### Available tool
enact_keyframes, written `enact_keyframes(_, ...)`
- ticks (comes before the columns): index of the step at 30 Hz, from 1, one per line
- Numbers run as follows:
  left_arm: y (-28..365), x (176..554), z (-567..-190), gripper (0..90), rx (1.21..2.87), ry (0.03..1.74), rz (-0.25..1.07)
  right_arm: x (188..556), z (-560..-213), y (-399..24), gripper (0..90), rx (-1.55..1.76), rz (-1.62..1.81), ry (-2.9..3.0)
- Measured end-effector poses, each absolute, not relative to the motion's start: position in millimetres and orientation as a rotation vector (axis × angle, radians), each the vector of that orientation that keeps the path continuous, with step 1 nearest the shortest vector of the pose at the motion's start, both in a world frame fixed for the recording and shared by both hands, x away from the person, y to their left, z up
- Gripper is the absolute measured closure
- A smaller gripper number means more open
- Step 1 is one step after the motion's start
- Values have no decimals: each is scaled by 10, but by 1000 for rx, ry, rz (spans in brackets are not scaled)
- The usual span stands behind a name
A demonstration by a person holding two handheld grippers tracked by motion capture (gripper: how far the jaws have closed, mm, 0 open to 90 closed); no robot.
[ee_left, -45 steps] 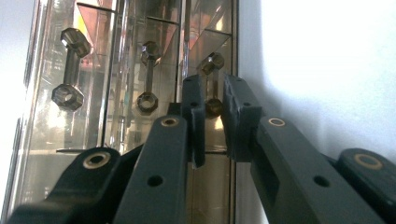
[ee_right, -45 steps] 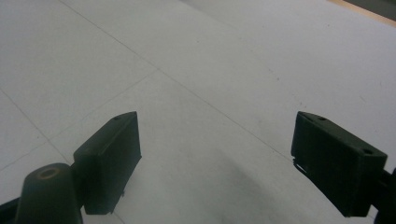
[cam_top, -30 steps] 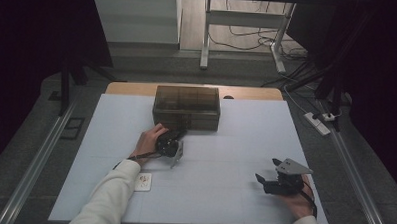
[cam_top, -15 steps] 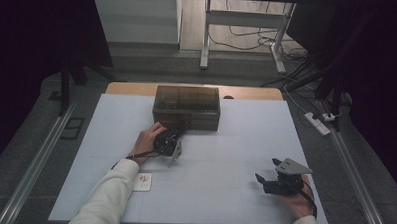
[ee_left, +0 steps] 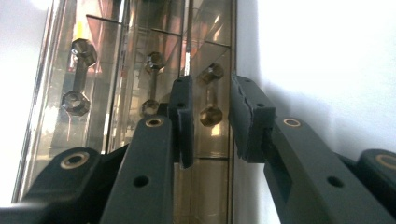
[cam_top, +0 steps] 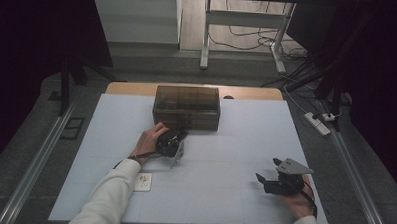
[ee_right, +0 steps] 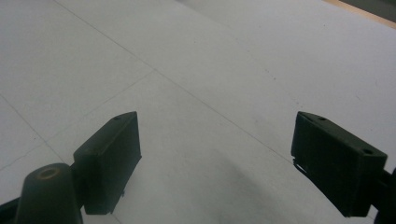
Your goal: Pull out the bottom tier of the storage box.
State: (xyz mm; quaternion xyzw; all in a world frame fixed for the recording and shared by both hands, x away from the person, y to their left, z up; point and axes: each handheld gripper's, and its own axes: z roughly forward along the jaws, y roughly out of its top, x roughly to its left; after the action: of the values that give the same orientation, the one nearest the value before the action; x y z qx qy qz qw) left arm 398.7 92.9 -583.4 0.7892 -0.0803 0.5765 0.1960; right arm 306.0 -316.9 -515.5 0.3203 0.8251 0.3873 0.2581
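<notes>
Two grippers out: the left gripper, jaws just easing apart, sits at the smoky box. The right gripper rests wide open on the white table.

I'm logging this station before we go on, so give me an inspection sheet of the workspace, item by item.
Surface: white sheet over a wooden table, faint grid lines.
Job's things: smoky translucent box at the far middle, lid down, small knobbed parts inside.
Clutter: small white card beside the person's left sleeve.
Grippers: left tool at the box's front edge, jaws just opening, a narrow gap over that edge, pads not pressing. Right tool low over the bare sheet, jaws wide, nothing between.
Cables: thin lead at the left wrist; loose cables on the floor behind.
Surroundings: power strip on the floor at right, metal stand legs behind, dark curtains.
</notes>
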Motion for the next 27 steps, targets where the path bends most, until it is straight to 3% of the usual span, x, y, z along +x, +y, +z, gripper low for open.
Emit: enact_keyframes(27,934,4024,-5896,782,2192,-242,1664,3065,-5158,-3172,153,872,1040,2239)
